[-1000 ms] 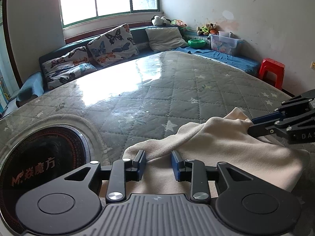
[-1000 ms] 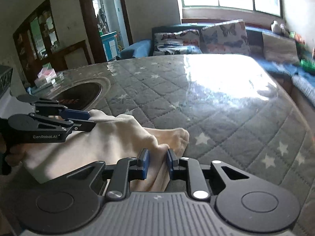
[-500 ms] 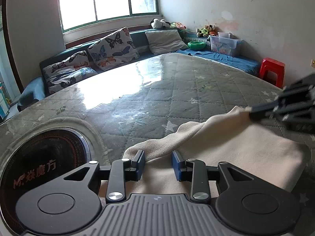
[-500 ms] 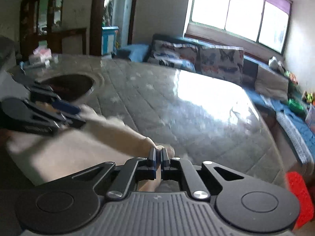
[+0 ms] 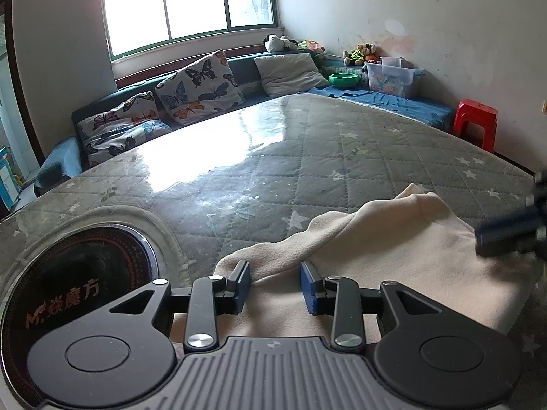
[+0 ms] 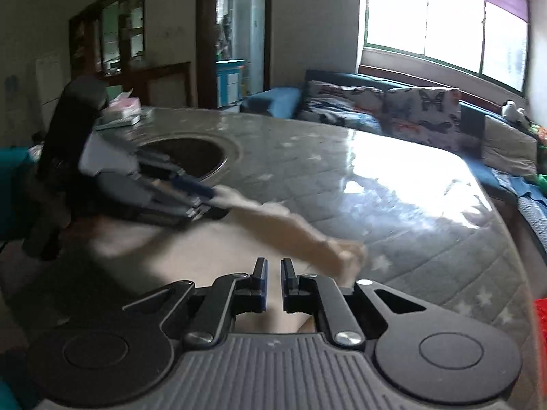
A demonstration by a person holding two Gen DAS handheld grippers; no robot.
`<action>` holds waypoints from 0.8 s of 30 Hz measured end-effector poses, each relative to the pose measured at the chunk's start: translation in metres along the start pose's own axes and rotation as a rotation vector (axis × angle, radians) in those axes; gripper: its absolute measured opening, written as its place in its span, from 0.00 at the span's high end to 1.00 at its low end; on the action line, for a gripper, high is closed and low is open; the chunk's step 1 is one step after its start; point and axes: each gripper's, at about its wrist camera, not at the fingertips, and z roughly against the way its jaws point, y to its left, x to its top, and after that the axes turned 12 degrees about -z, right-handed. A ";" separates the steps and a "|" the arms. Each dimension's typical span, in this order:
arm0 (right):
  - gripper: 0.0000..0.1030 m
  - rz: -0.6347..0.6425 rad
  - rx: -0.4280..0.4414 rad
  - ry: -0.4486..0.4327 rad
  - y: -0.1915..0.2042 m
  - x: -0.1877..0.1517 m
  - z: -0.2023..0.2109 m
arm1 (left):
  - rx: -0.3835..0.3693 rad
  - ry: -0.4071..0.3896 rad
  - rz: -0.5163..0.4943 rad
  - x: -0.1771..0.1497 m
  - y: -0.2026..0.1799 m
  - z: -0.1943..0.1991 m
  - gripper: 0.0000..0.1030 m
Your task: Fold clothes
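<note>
Cream cloth [image 5: 393, 256] lies bunched; your left gripper [image 5: 275, 285] gapes, right gripper [image 6: 272, 282] slightly parted, empty: pinch one layer.

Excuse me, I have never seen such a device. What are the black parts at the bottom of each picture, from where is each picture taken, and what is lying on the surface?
There is no robot here. A person holds a hand tool in each hand, and each tool has two blue-tipped fingers and a camera looking forward along them.

One picture comes from the left gripper. Its fingers are open on either side of the near edge of a cream cloth, which lies rumpled on a grey quilted table cover with stars. A round black cooktop is set into the table.

The other picture comes from the right gripper. Its fingers show a narrow gap above the cloth; whether they hold any cloth I cannot tell.

Each gripper also appears, blurred, in the other's picture.
</note>
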 end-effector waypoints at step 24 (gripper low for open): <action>0.93 0.083 0.183 0.009 0.040 0.003 0.000 | -0.039 -0.095 0.124 -0.032 0.006 0.094 0.42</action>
